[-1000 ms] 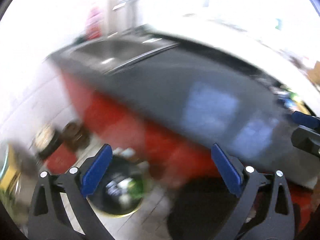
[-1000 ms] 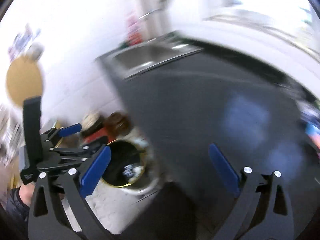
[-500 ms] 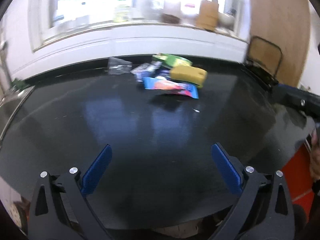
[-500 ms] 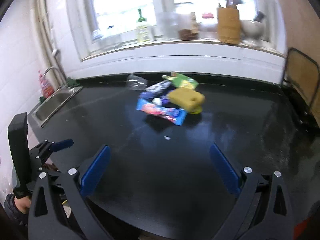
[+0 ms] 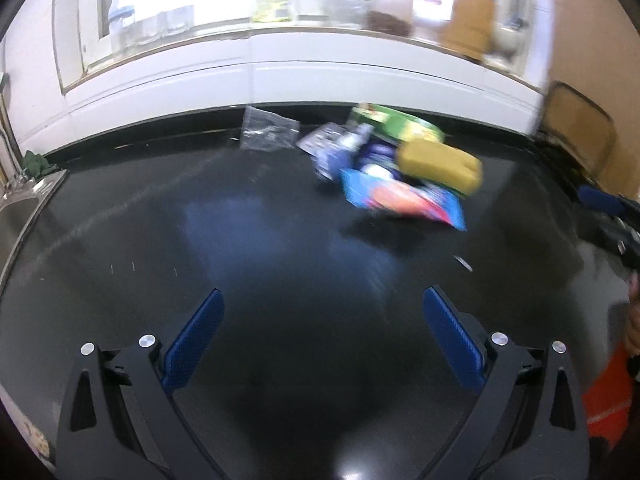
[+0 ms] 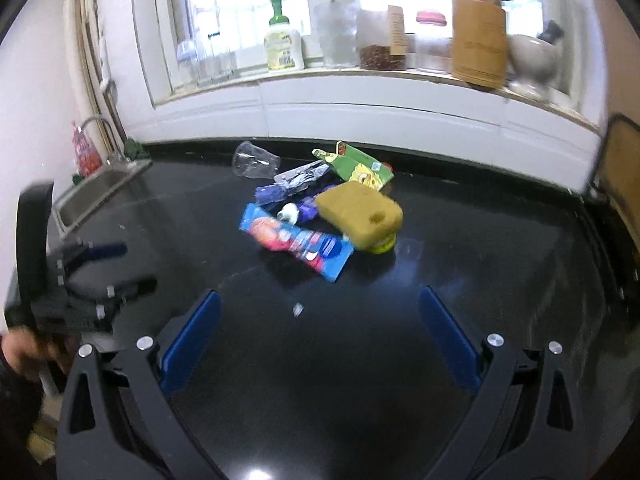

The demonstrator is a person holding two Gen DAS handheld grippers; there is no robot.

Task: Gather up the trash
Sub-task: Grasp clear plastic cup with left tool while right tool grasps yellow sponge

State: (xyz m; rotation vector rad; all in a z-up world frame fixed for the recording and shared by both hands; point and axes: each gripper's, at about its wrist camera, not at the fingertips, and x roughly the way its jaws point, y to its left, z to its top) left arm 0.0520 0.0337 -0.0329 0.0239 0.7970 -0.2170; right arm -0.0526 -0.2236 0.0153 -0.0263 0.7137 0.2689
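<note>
Both the left gripper (image 5: pixel 320 320) and right gripper (image 6: pixel 320 320) gape wide, empty, above the tabletop (image 6: pixel 360 380). Ahead lies the trash: wrapper (image 6: pixel 298 240), sponge (image 6: pixel 360 212), cup (image 6: pixel 254 160), green carton (image 6: pixel 360 168).

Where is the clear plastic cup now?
In the right wrist view, the clear plastic cup lies on its side at the pile's far left, toward the sink.

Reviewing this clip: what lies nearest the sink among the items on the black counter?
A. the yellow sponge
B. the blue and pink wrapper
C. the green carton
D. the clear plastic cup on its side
D: the clear plastic cup lies tipped over at the pile's sink-side edge.
</note>
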